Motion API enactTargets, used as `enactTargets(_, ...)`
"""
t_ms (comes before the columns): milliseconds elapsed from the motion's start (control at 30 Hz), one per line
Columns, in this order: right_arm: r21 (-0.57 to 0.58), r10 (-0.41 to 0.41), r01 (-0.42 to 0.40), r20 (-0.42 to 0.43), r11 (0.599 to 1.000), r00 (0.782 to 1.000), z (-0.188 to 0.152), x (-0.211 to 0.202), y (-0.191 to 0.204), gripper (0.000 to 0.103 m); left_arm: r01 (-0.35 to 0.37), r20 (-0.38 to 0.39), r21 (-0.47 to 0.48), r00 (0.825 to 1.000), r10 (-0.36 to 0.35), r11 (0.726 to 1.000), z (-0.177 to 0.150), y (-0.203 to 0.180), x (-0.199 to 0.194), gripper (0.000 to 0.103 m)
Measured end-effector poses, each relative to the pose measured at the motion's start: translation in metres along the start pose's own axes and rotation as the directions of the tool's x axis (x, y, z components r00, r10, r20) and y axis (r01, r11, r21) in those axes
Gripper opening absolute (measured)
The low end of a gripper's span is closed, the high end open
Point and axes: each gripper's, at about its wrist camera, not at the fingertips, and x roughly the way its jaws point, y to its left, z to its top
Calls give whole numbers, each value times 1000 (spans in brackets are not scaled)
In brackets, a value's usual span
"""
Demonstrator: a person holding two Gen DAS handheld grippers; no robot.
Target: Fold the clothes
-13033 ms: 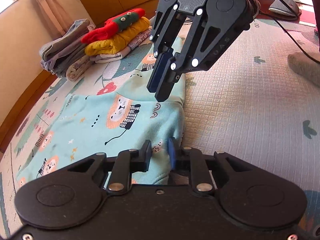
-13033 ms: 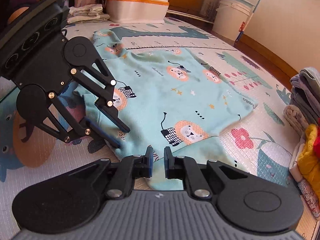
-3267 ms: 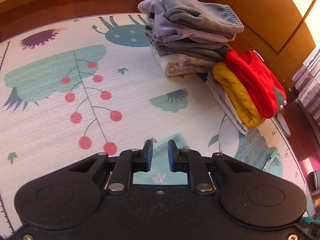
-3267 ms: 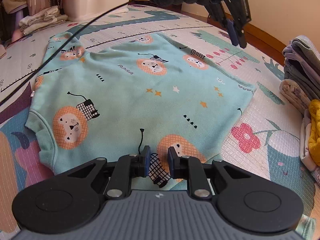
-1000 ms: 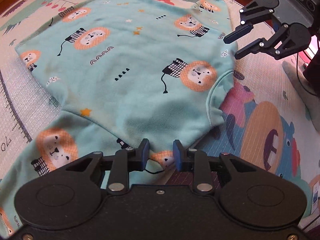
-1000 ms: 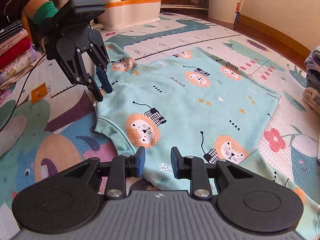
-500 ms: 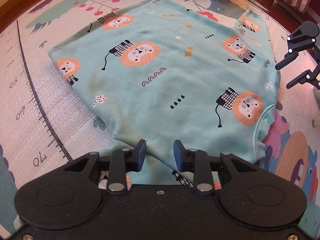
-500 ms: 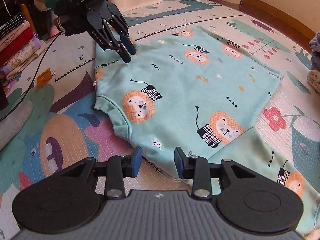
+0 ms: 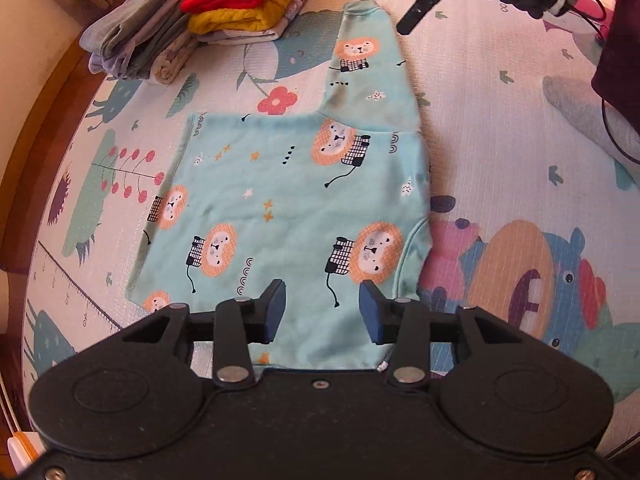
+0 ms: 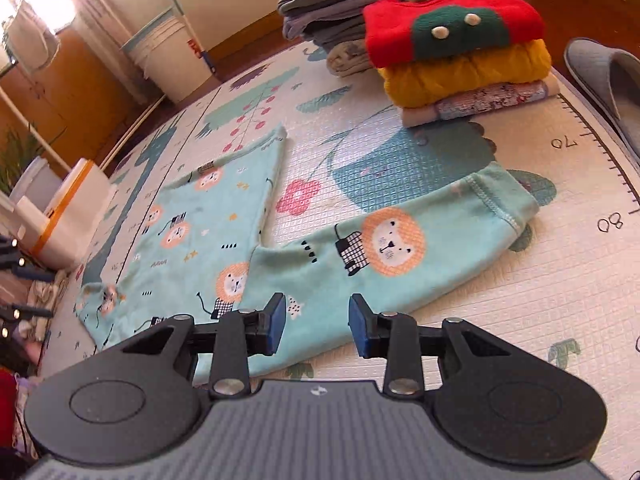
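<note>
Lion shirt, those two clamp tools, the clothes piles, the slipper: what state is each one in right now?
Lion shirt: spread flat on the mat, one sleeve stretched out, not yet folded.
Left gripper: open, holding nothing, over the shirt.
Right gripper: open, empty, over the sleeve.
Red sweater stack: folded.
Grey stack: folded.
Slipper: lying at the mat's edge.

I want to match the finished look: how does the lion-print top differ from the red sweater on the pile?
The lion-print top lies spread flat on the play mat, one sleeve stretched out; the red sweater is folded into a compact block. The top sits directly on the mat; the sweater tops a stack, on a yellow knit. The top is thin, pale teal; the sweater thick, red and green. Neither is gripped.
</note>
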Motion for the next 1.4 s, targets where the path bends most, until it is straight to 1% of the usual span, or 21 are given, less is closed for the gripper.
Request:
enactTargets(67,105,-21,14,64,994,998,5,-8,-29,37,-25,-14,-3,1000,25,1000,5,-18,-7,47)
enactTargets(100,166,-31,15,94,986,995,6,-11,-44,37,-28,-26,-43,999,27,999,8,-24,-8,47)
enactTargets(133,226,-43,14,123,974,992,7,-13,-59,37,-21,-35,-124,999,16,992,11,-27,-9,47)
enactTargets(167,287,-51,7,149,958,988,7,-15,-74,37,-6,-29,-232,1000,-1,973,13,-29,-8,47)
enactTargets(233,351,-71,7,169,936,983,7,-10,-94,41,28,-13,-427,999,-37,904,16,-32,-7,49)
enactTargets(267,381,-81,8,177,925,981,8,-8,-105,42,53,-9,-459,998,-65,887,20,-37,-1,49)
enactTargets(333,422,-93,6,186,907,978,9,0,-120,42,63,-16,-402,997,-76,913,37,-50,12,50)
enactTargets(367,431,-93,4,185,902,978,10,5,-124,42,53,-20,-353,998,-64,934,46,-55,16,50)
enactTargets(433,446,-77,-14,185,895,980,13,14,-132,43,52,-10,-308,998,-58,950,59,-58,21,50)
enactTargets(533,433,-67,-21,187,901,980,18,24,-134,42,89,19,-342,996,-87,935,72,-51,26,50)
enactTargets(667,462,-29,-71,205,884,978,21,32,-140,41,87,42,-332,996,-78,939,86,-47,29,50)
enactTargets(767,484,-19,-81,199,871,980,24,35,-146,35,102,55,-363,995,-88,926,91,-44,30,50)
enactTargets(800,483,-24,-72,190,873,982,25,36,-146,29,103,56,-367,994,-89,925,92,-44,31,50)
enactTargets(867,480,-32,-58,178,875,984,27,37,-146,26,99,53,-361,995,-86,927,93,-46,33,50)
enactTargets(967,479,-69,-27,181,877,981,24,37,-142,17,100,49,-352,995,-88,931,94,-50,34,50)
enactTargets(1033,487,-71,-33,192,873,979,21,36,-142,16,98,49,-347,995,-86,933,97,-52,36,50)
enactTargets(1067,486,-75,-30,195,873,978,20,35,-143,13,95,50,-344,995,-83,934,98,-53,38,50)
enactTargets(1100,482,-74,-31,198,876,977,20,34,-143,7,94,52,-341,995,-81,936,101,-54,40,50)
enactTargets(1200,469,-57,-50,211,882,976,21,28,-141,7,106,76,-324,993,-86,940,119,-58,50,50)
enactTargets(1300,448,-19,-81,213,891,977,27,23,-138,6,82,138,-302,990,-42,950,155,-62,63,50)
enactTargets(1400,430,22,-113,211,896,977,34,18,-136,6,71,193,-332,981,-6,941,197,-68,89,50)
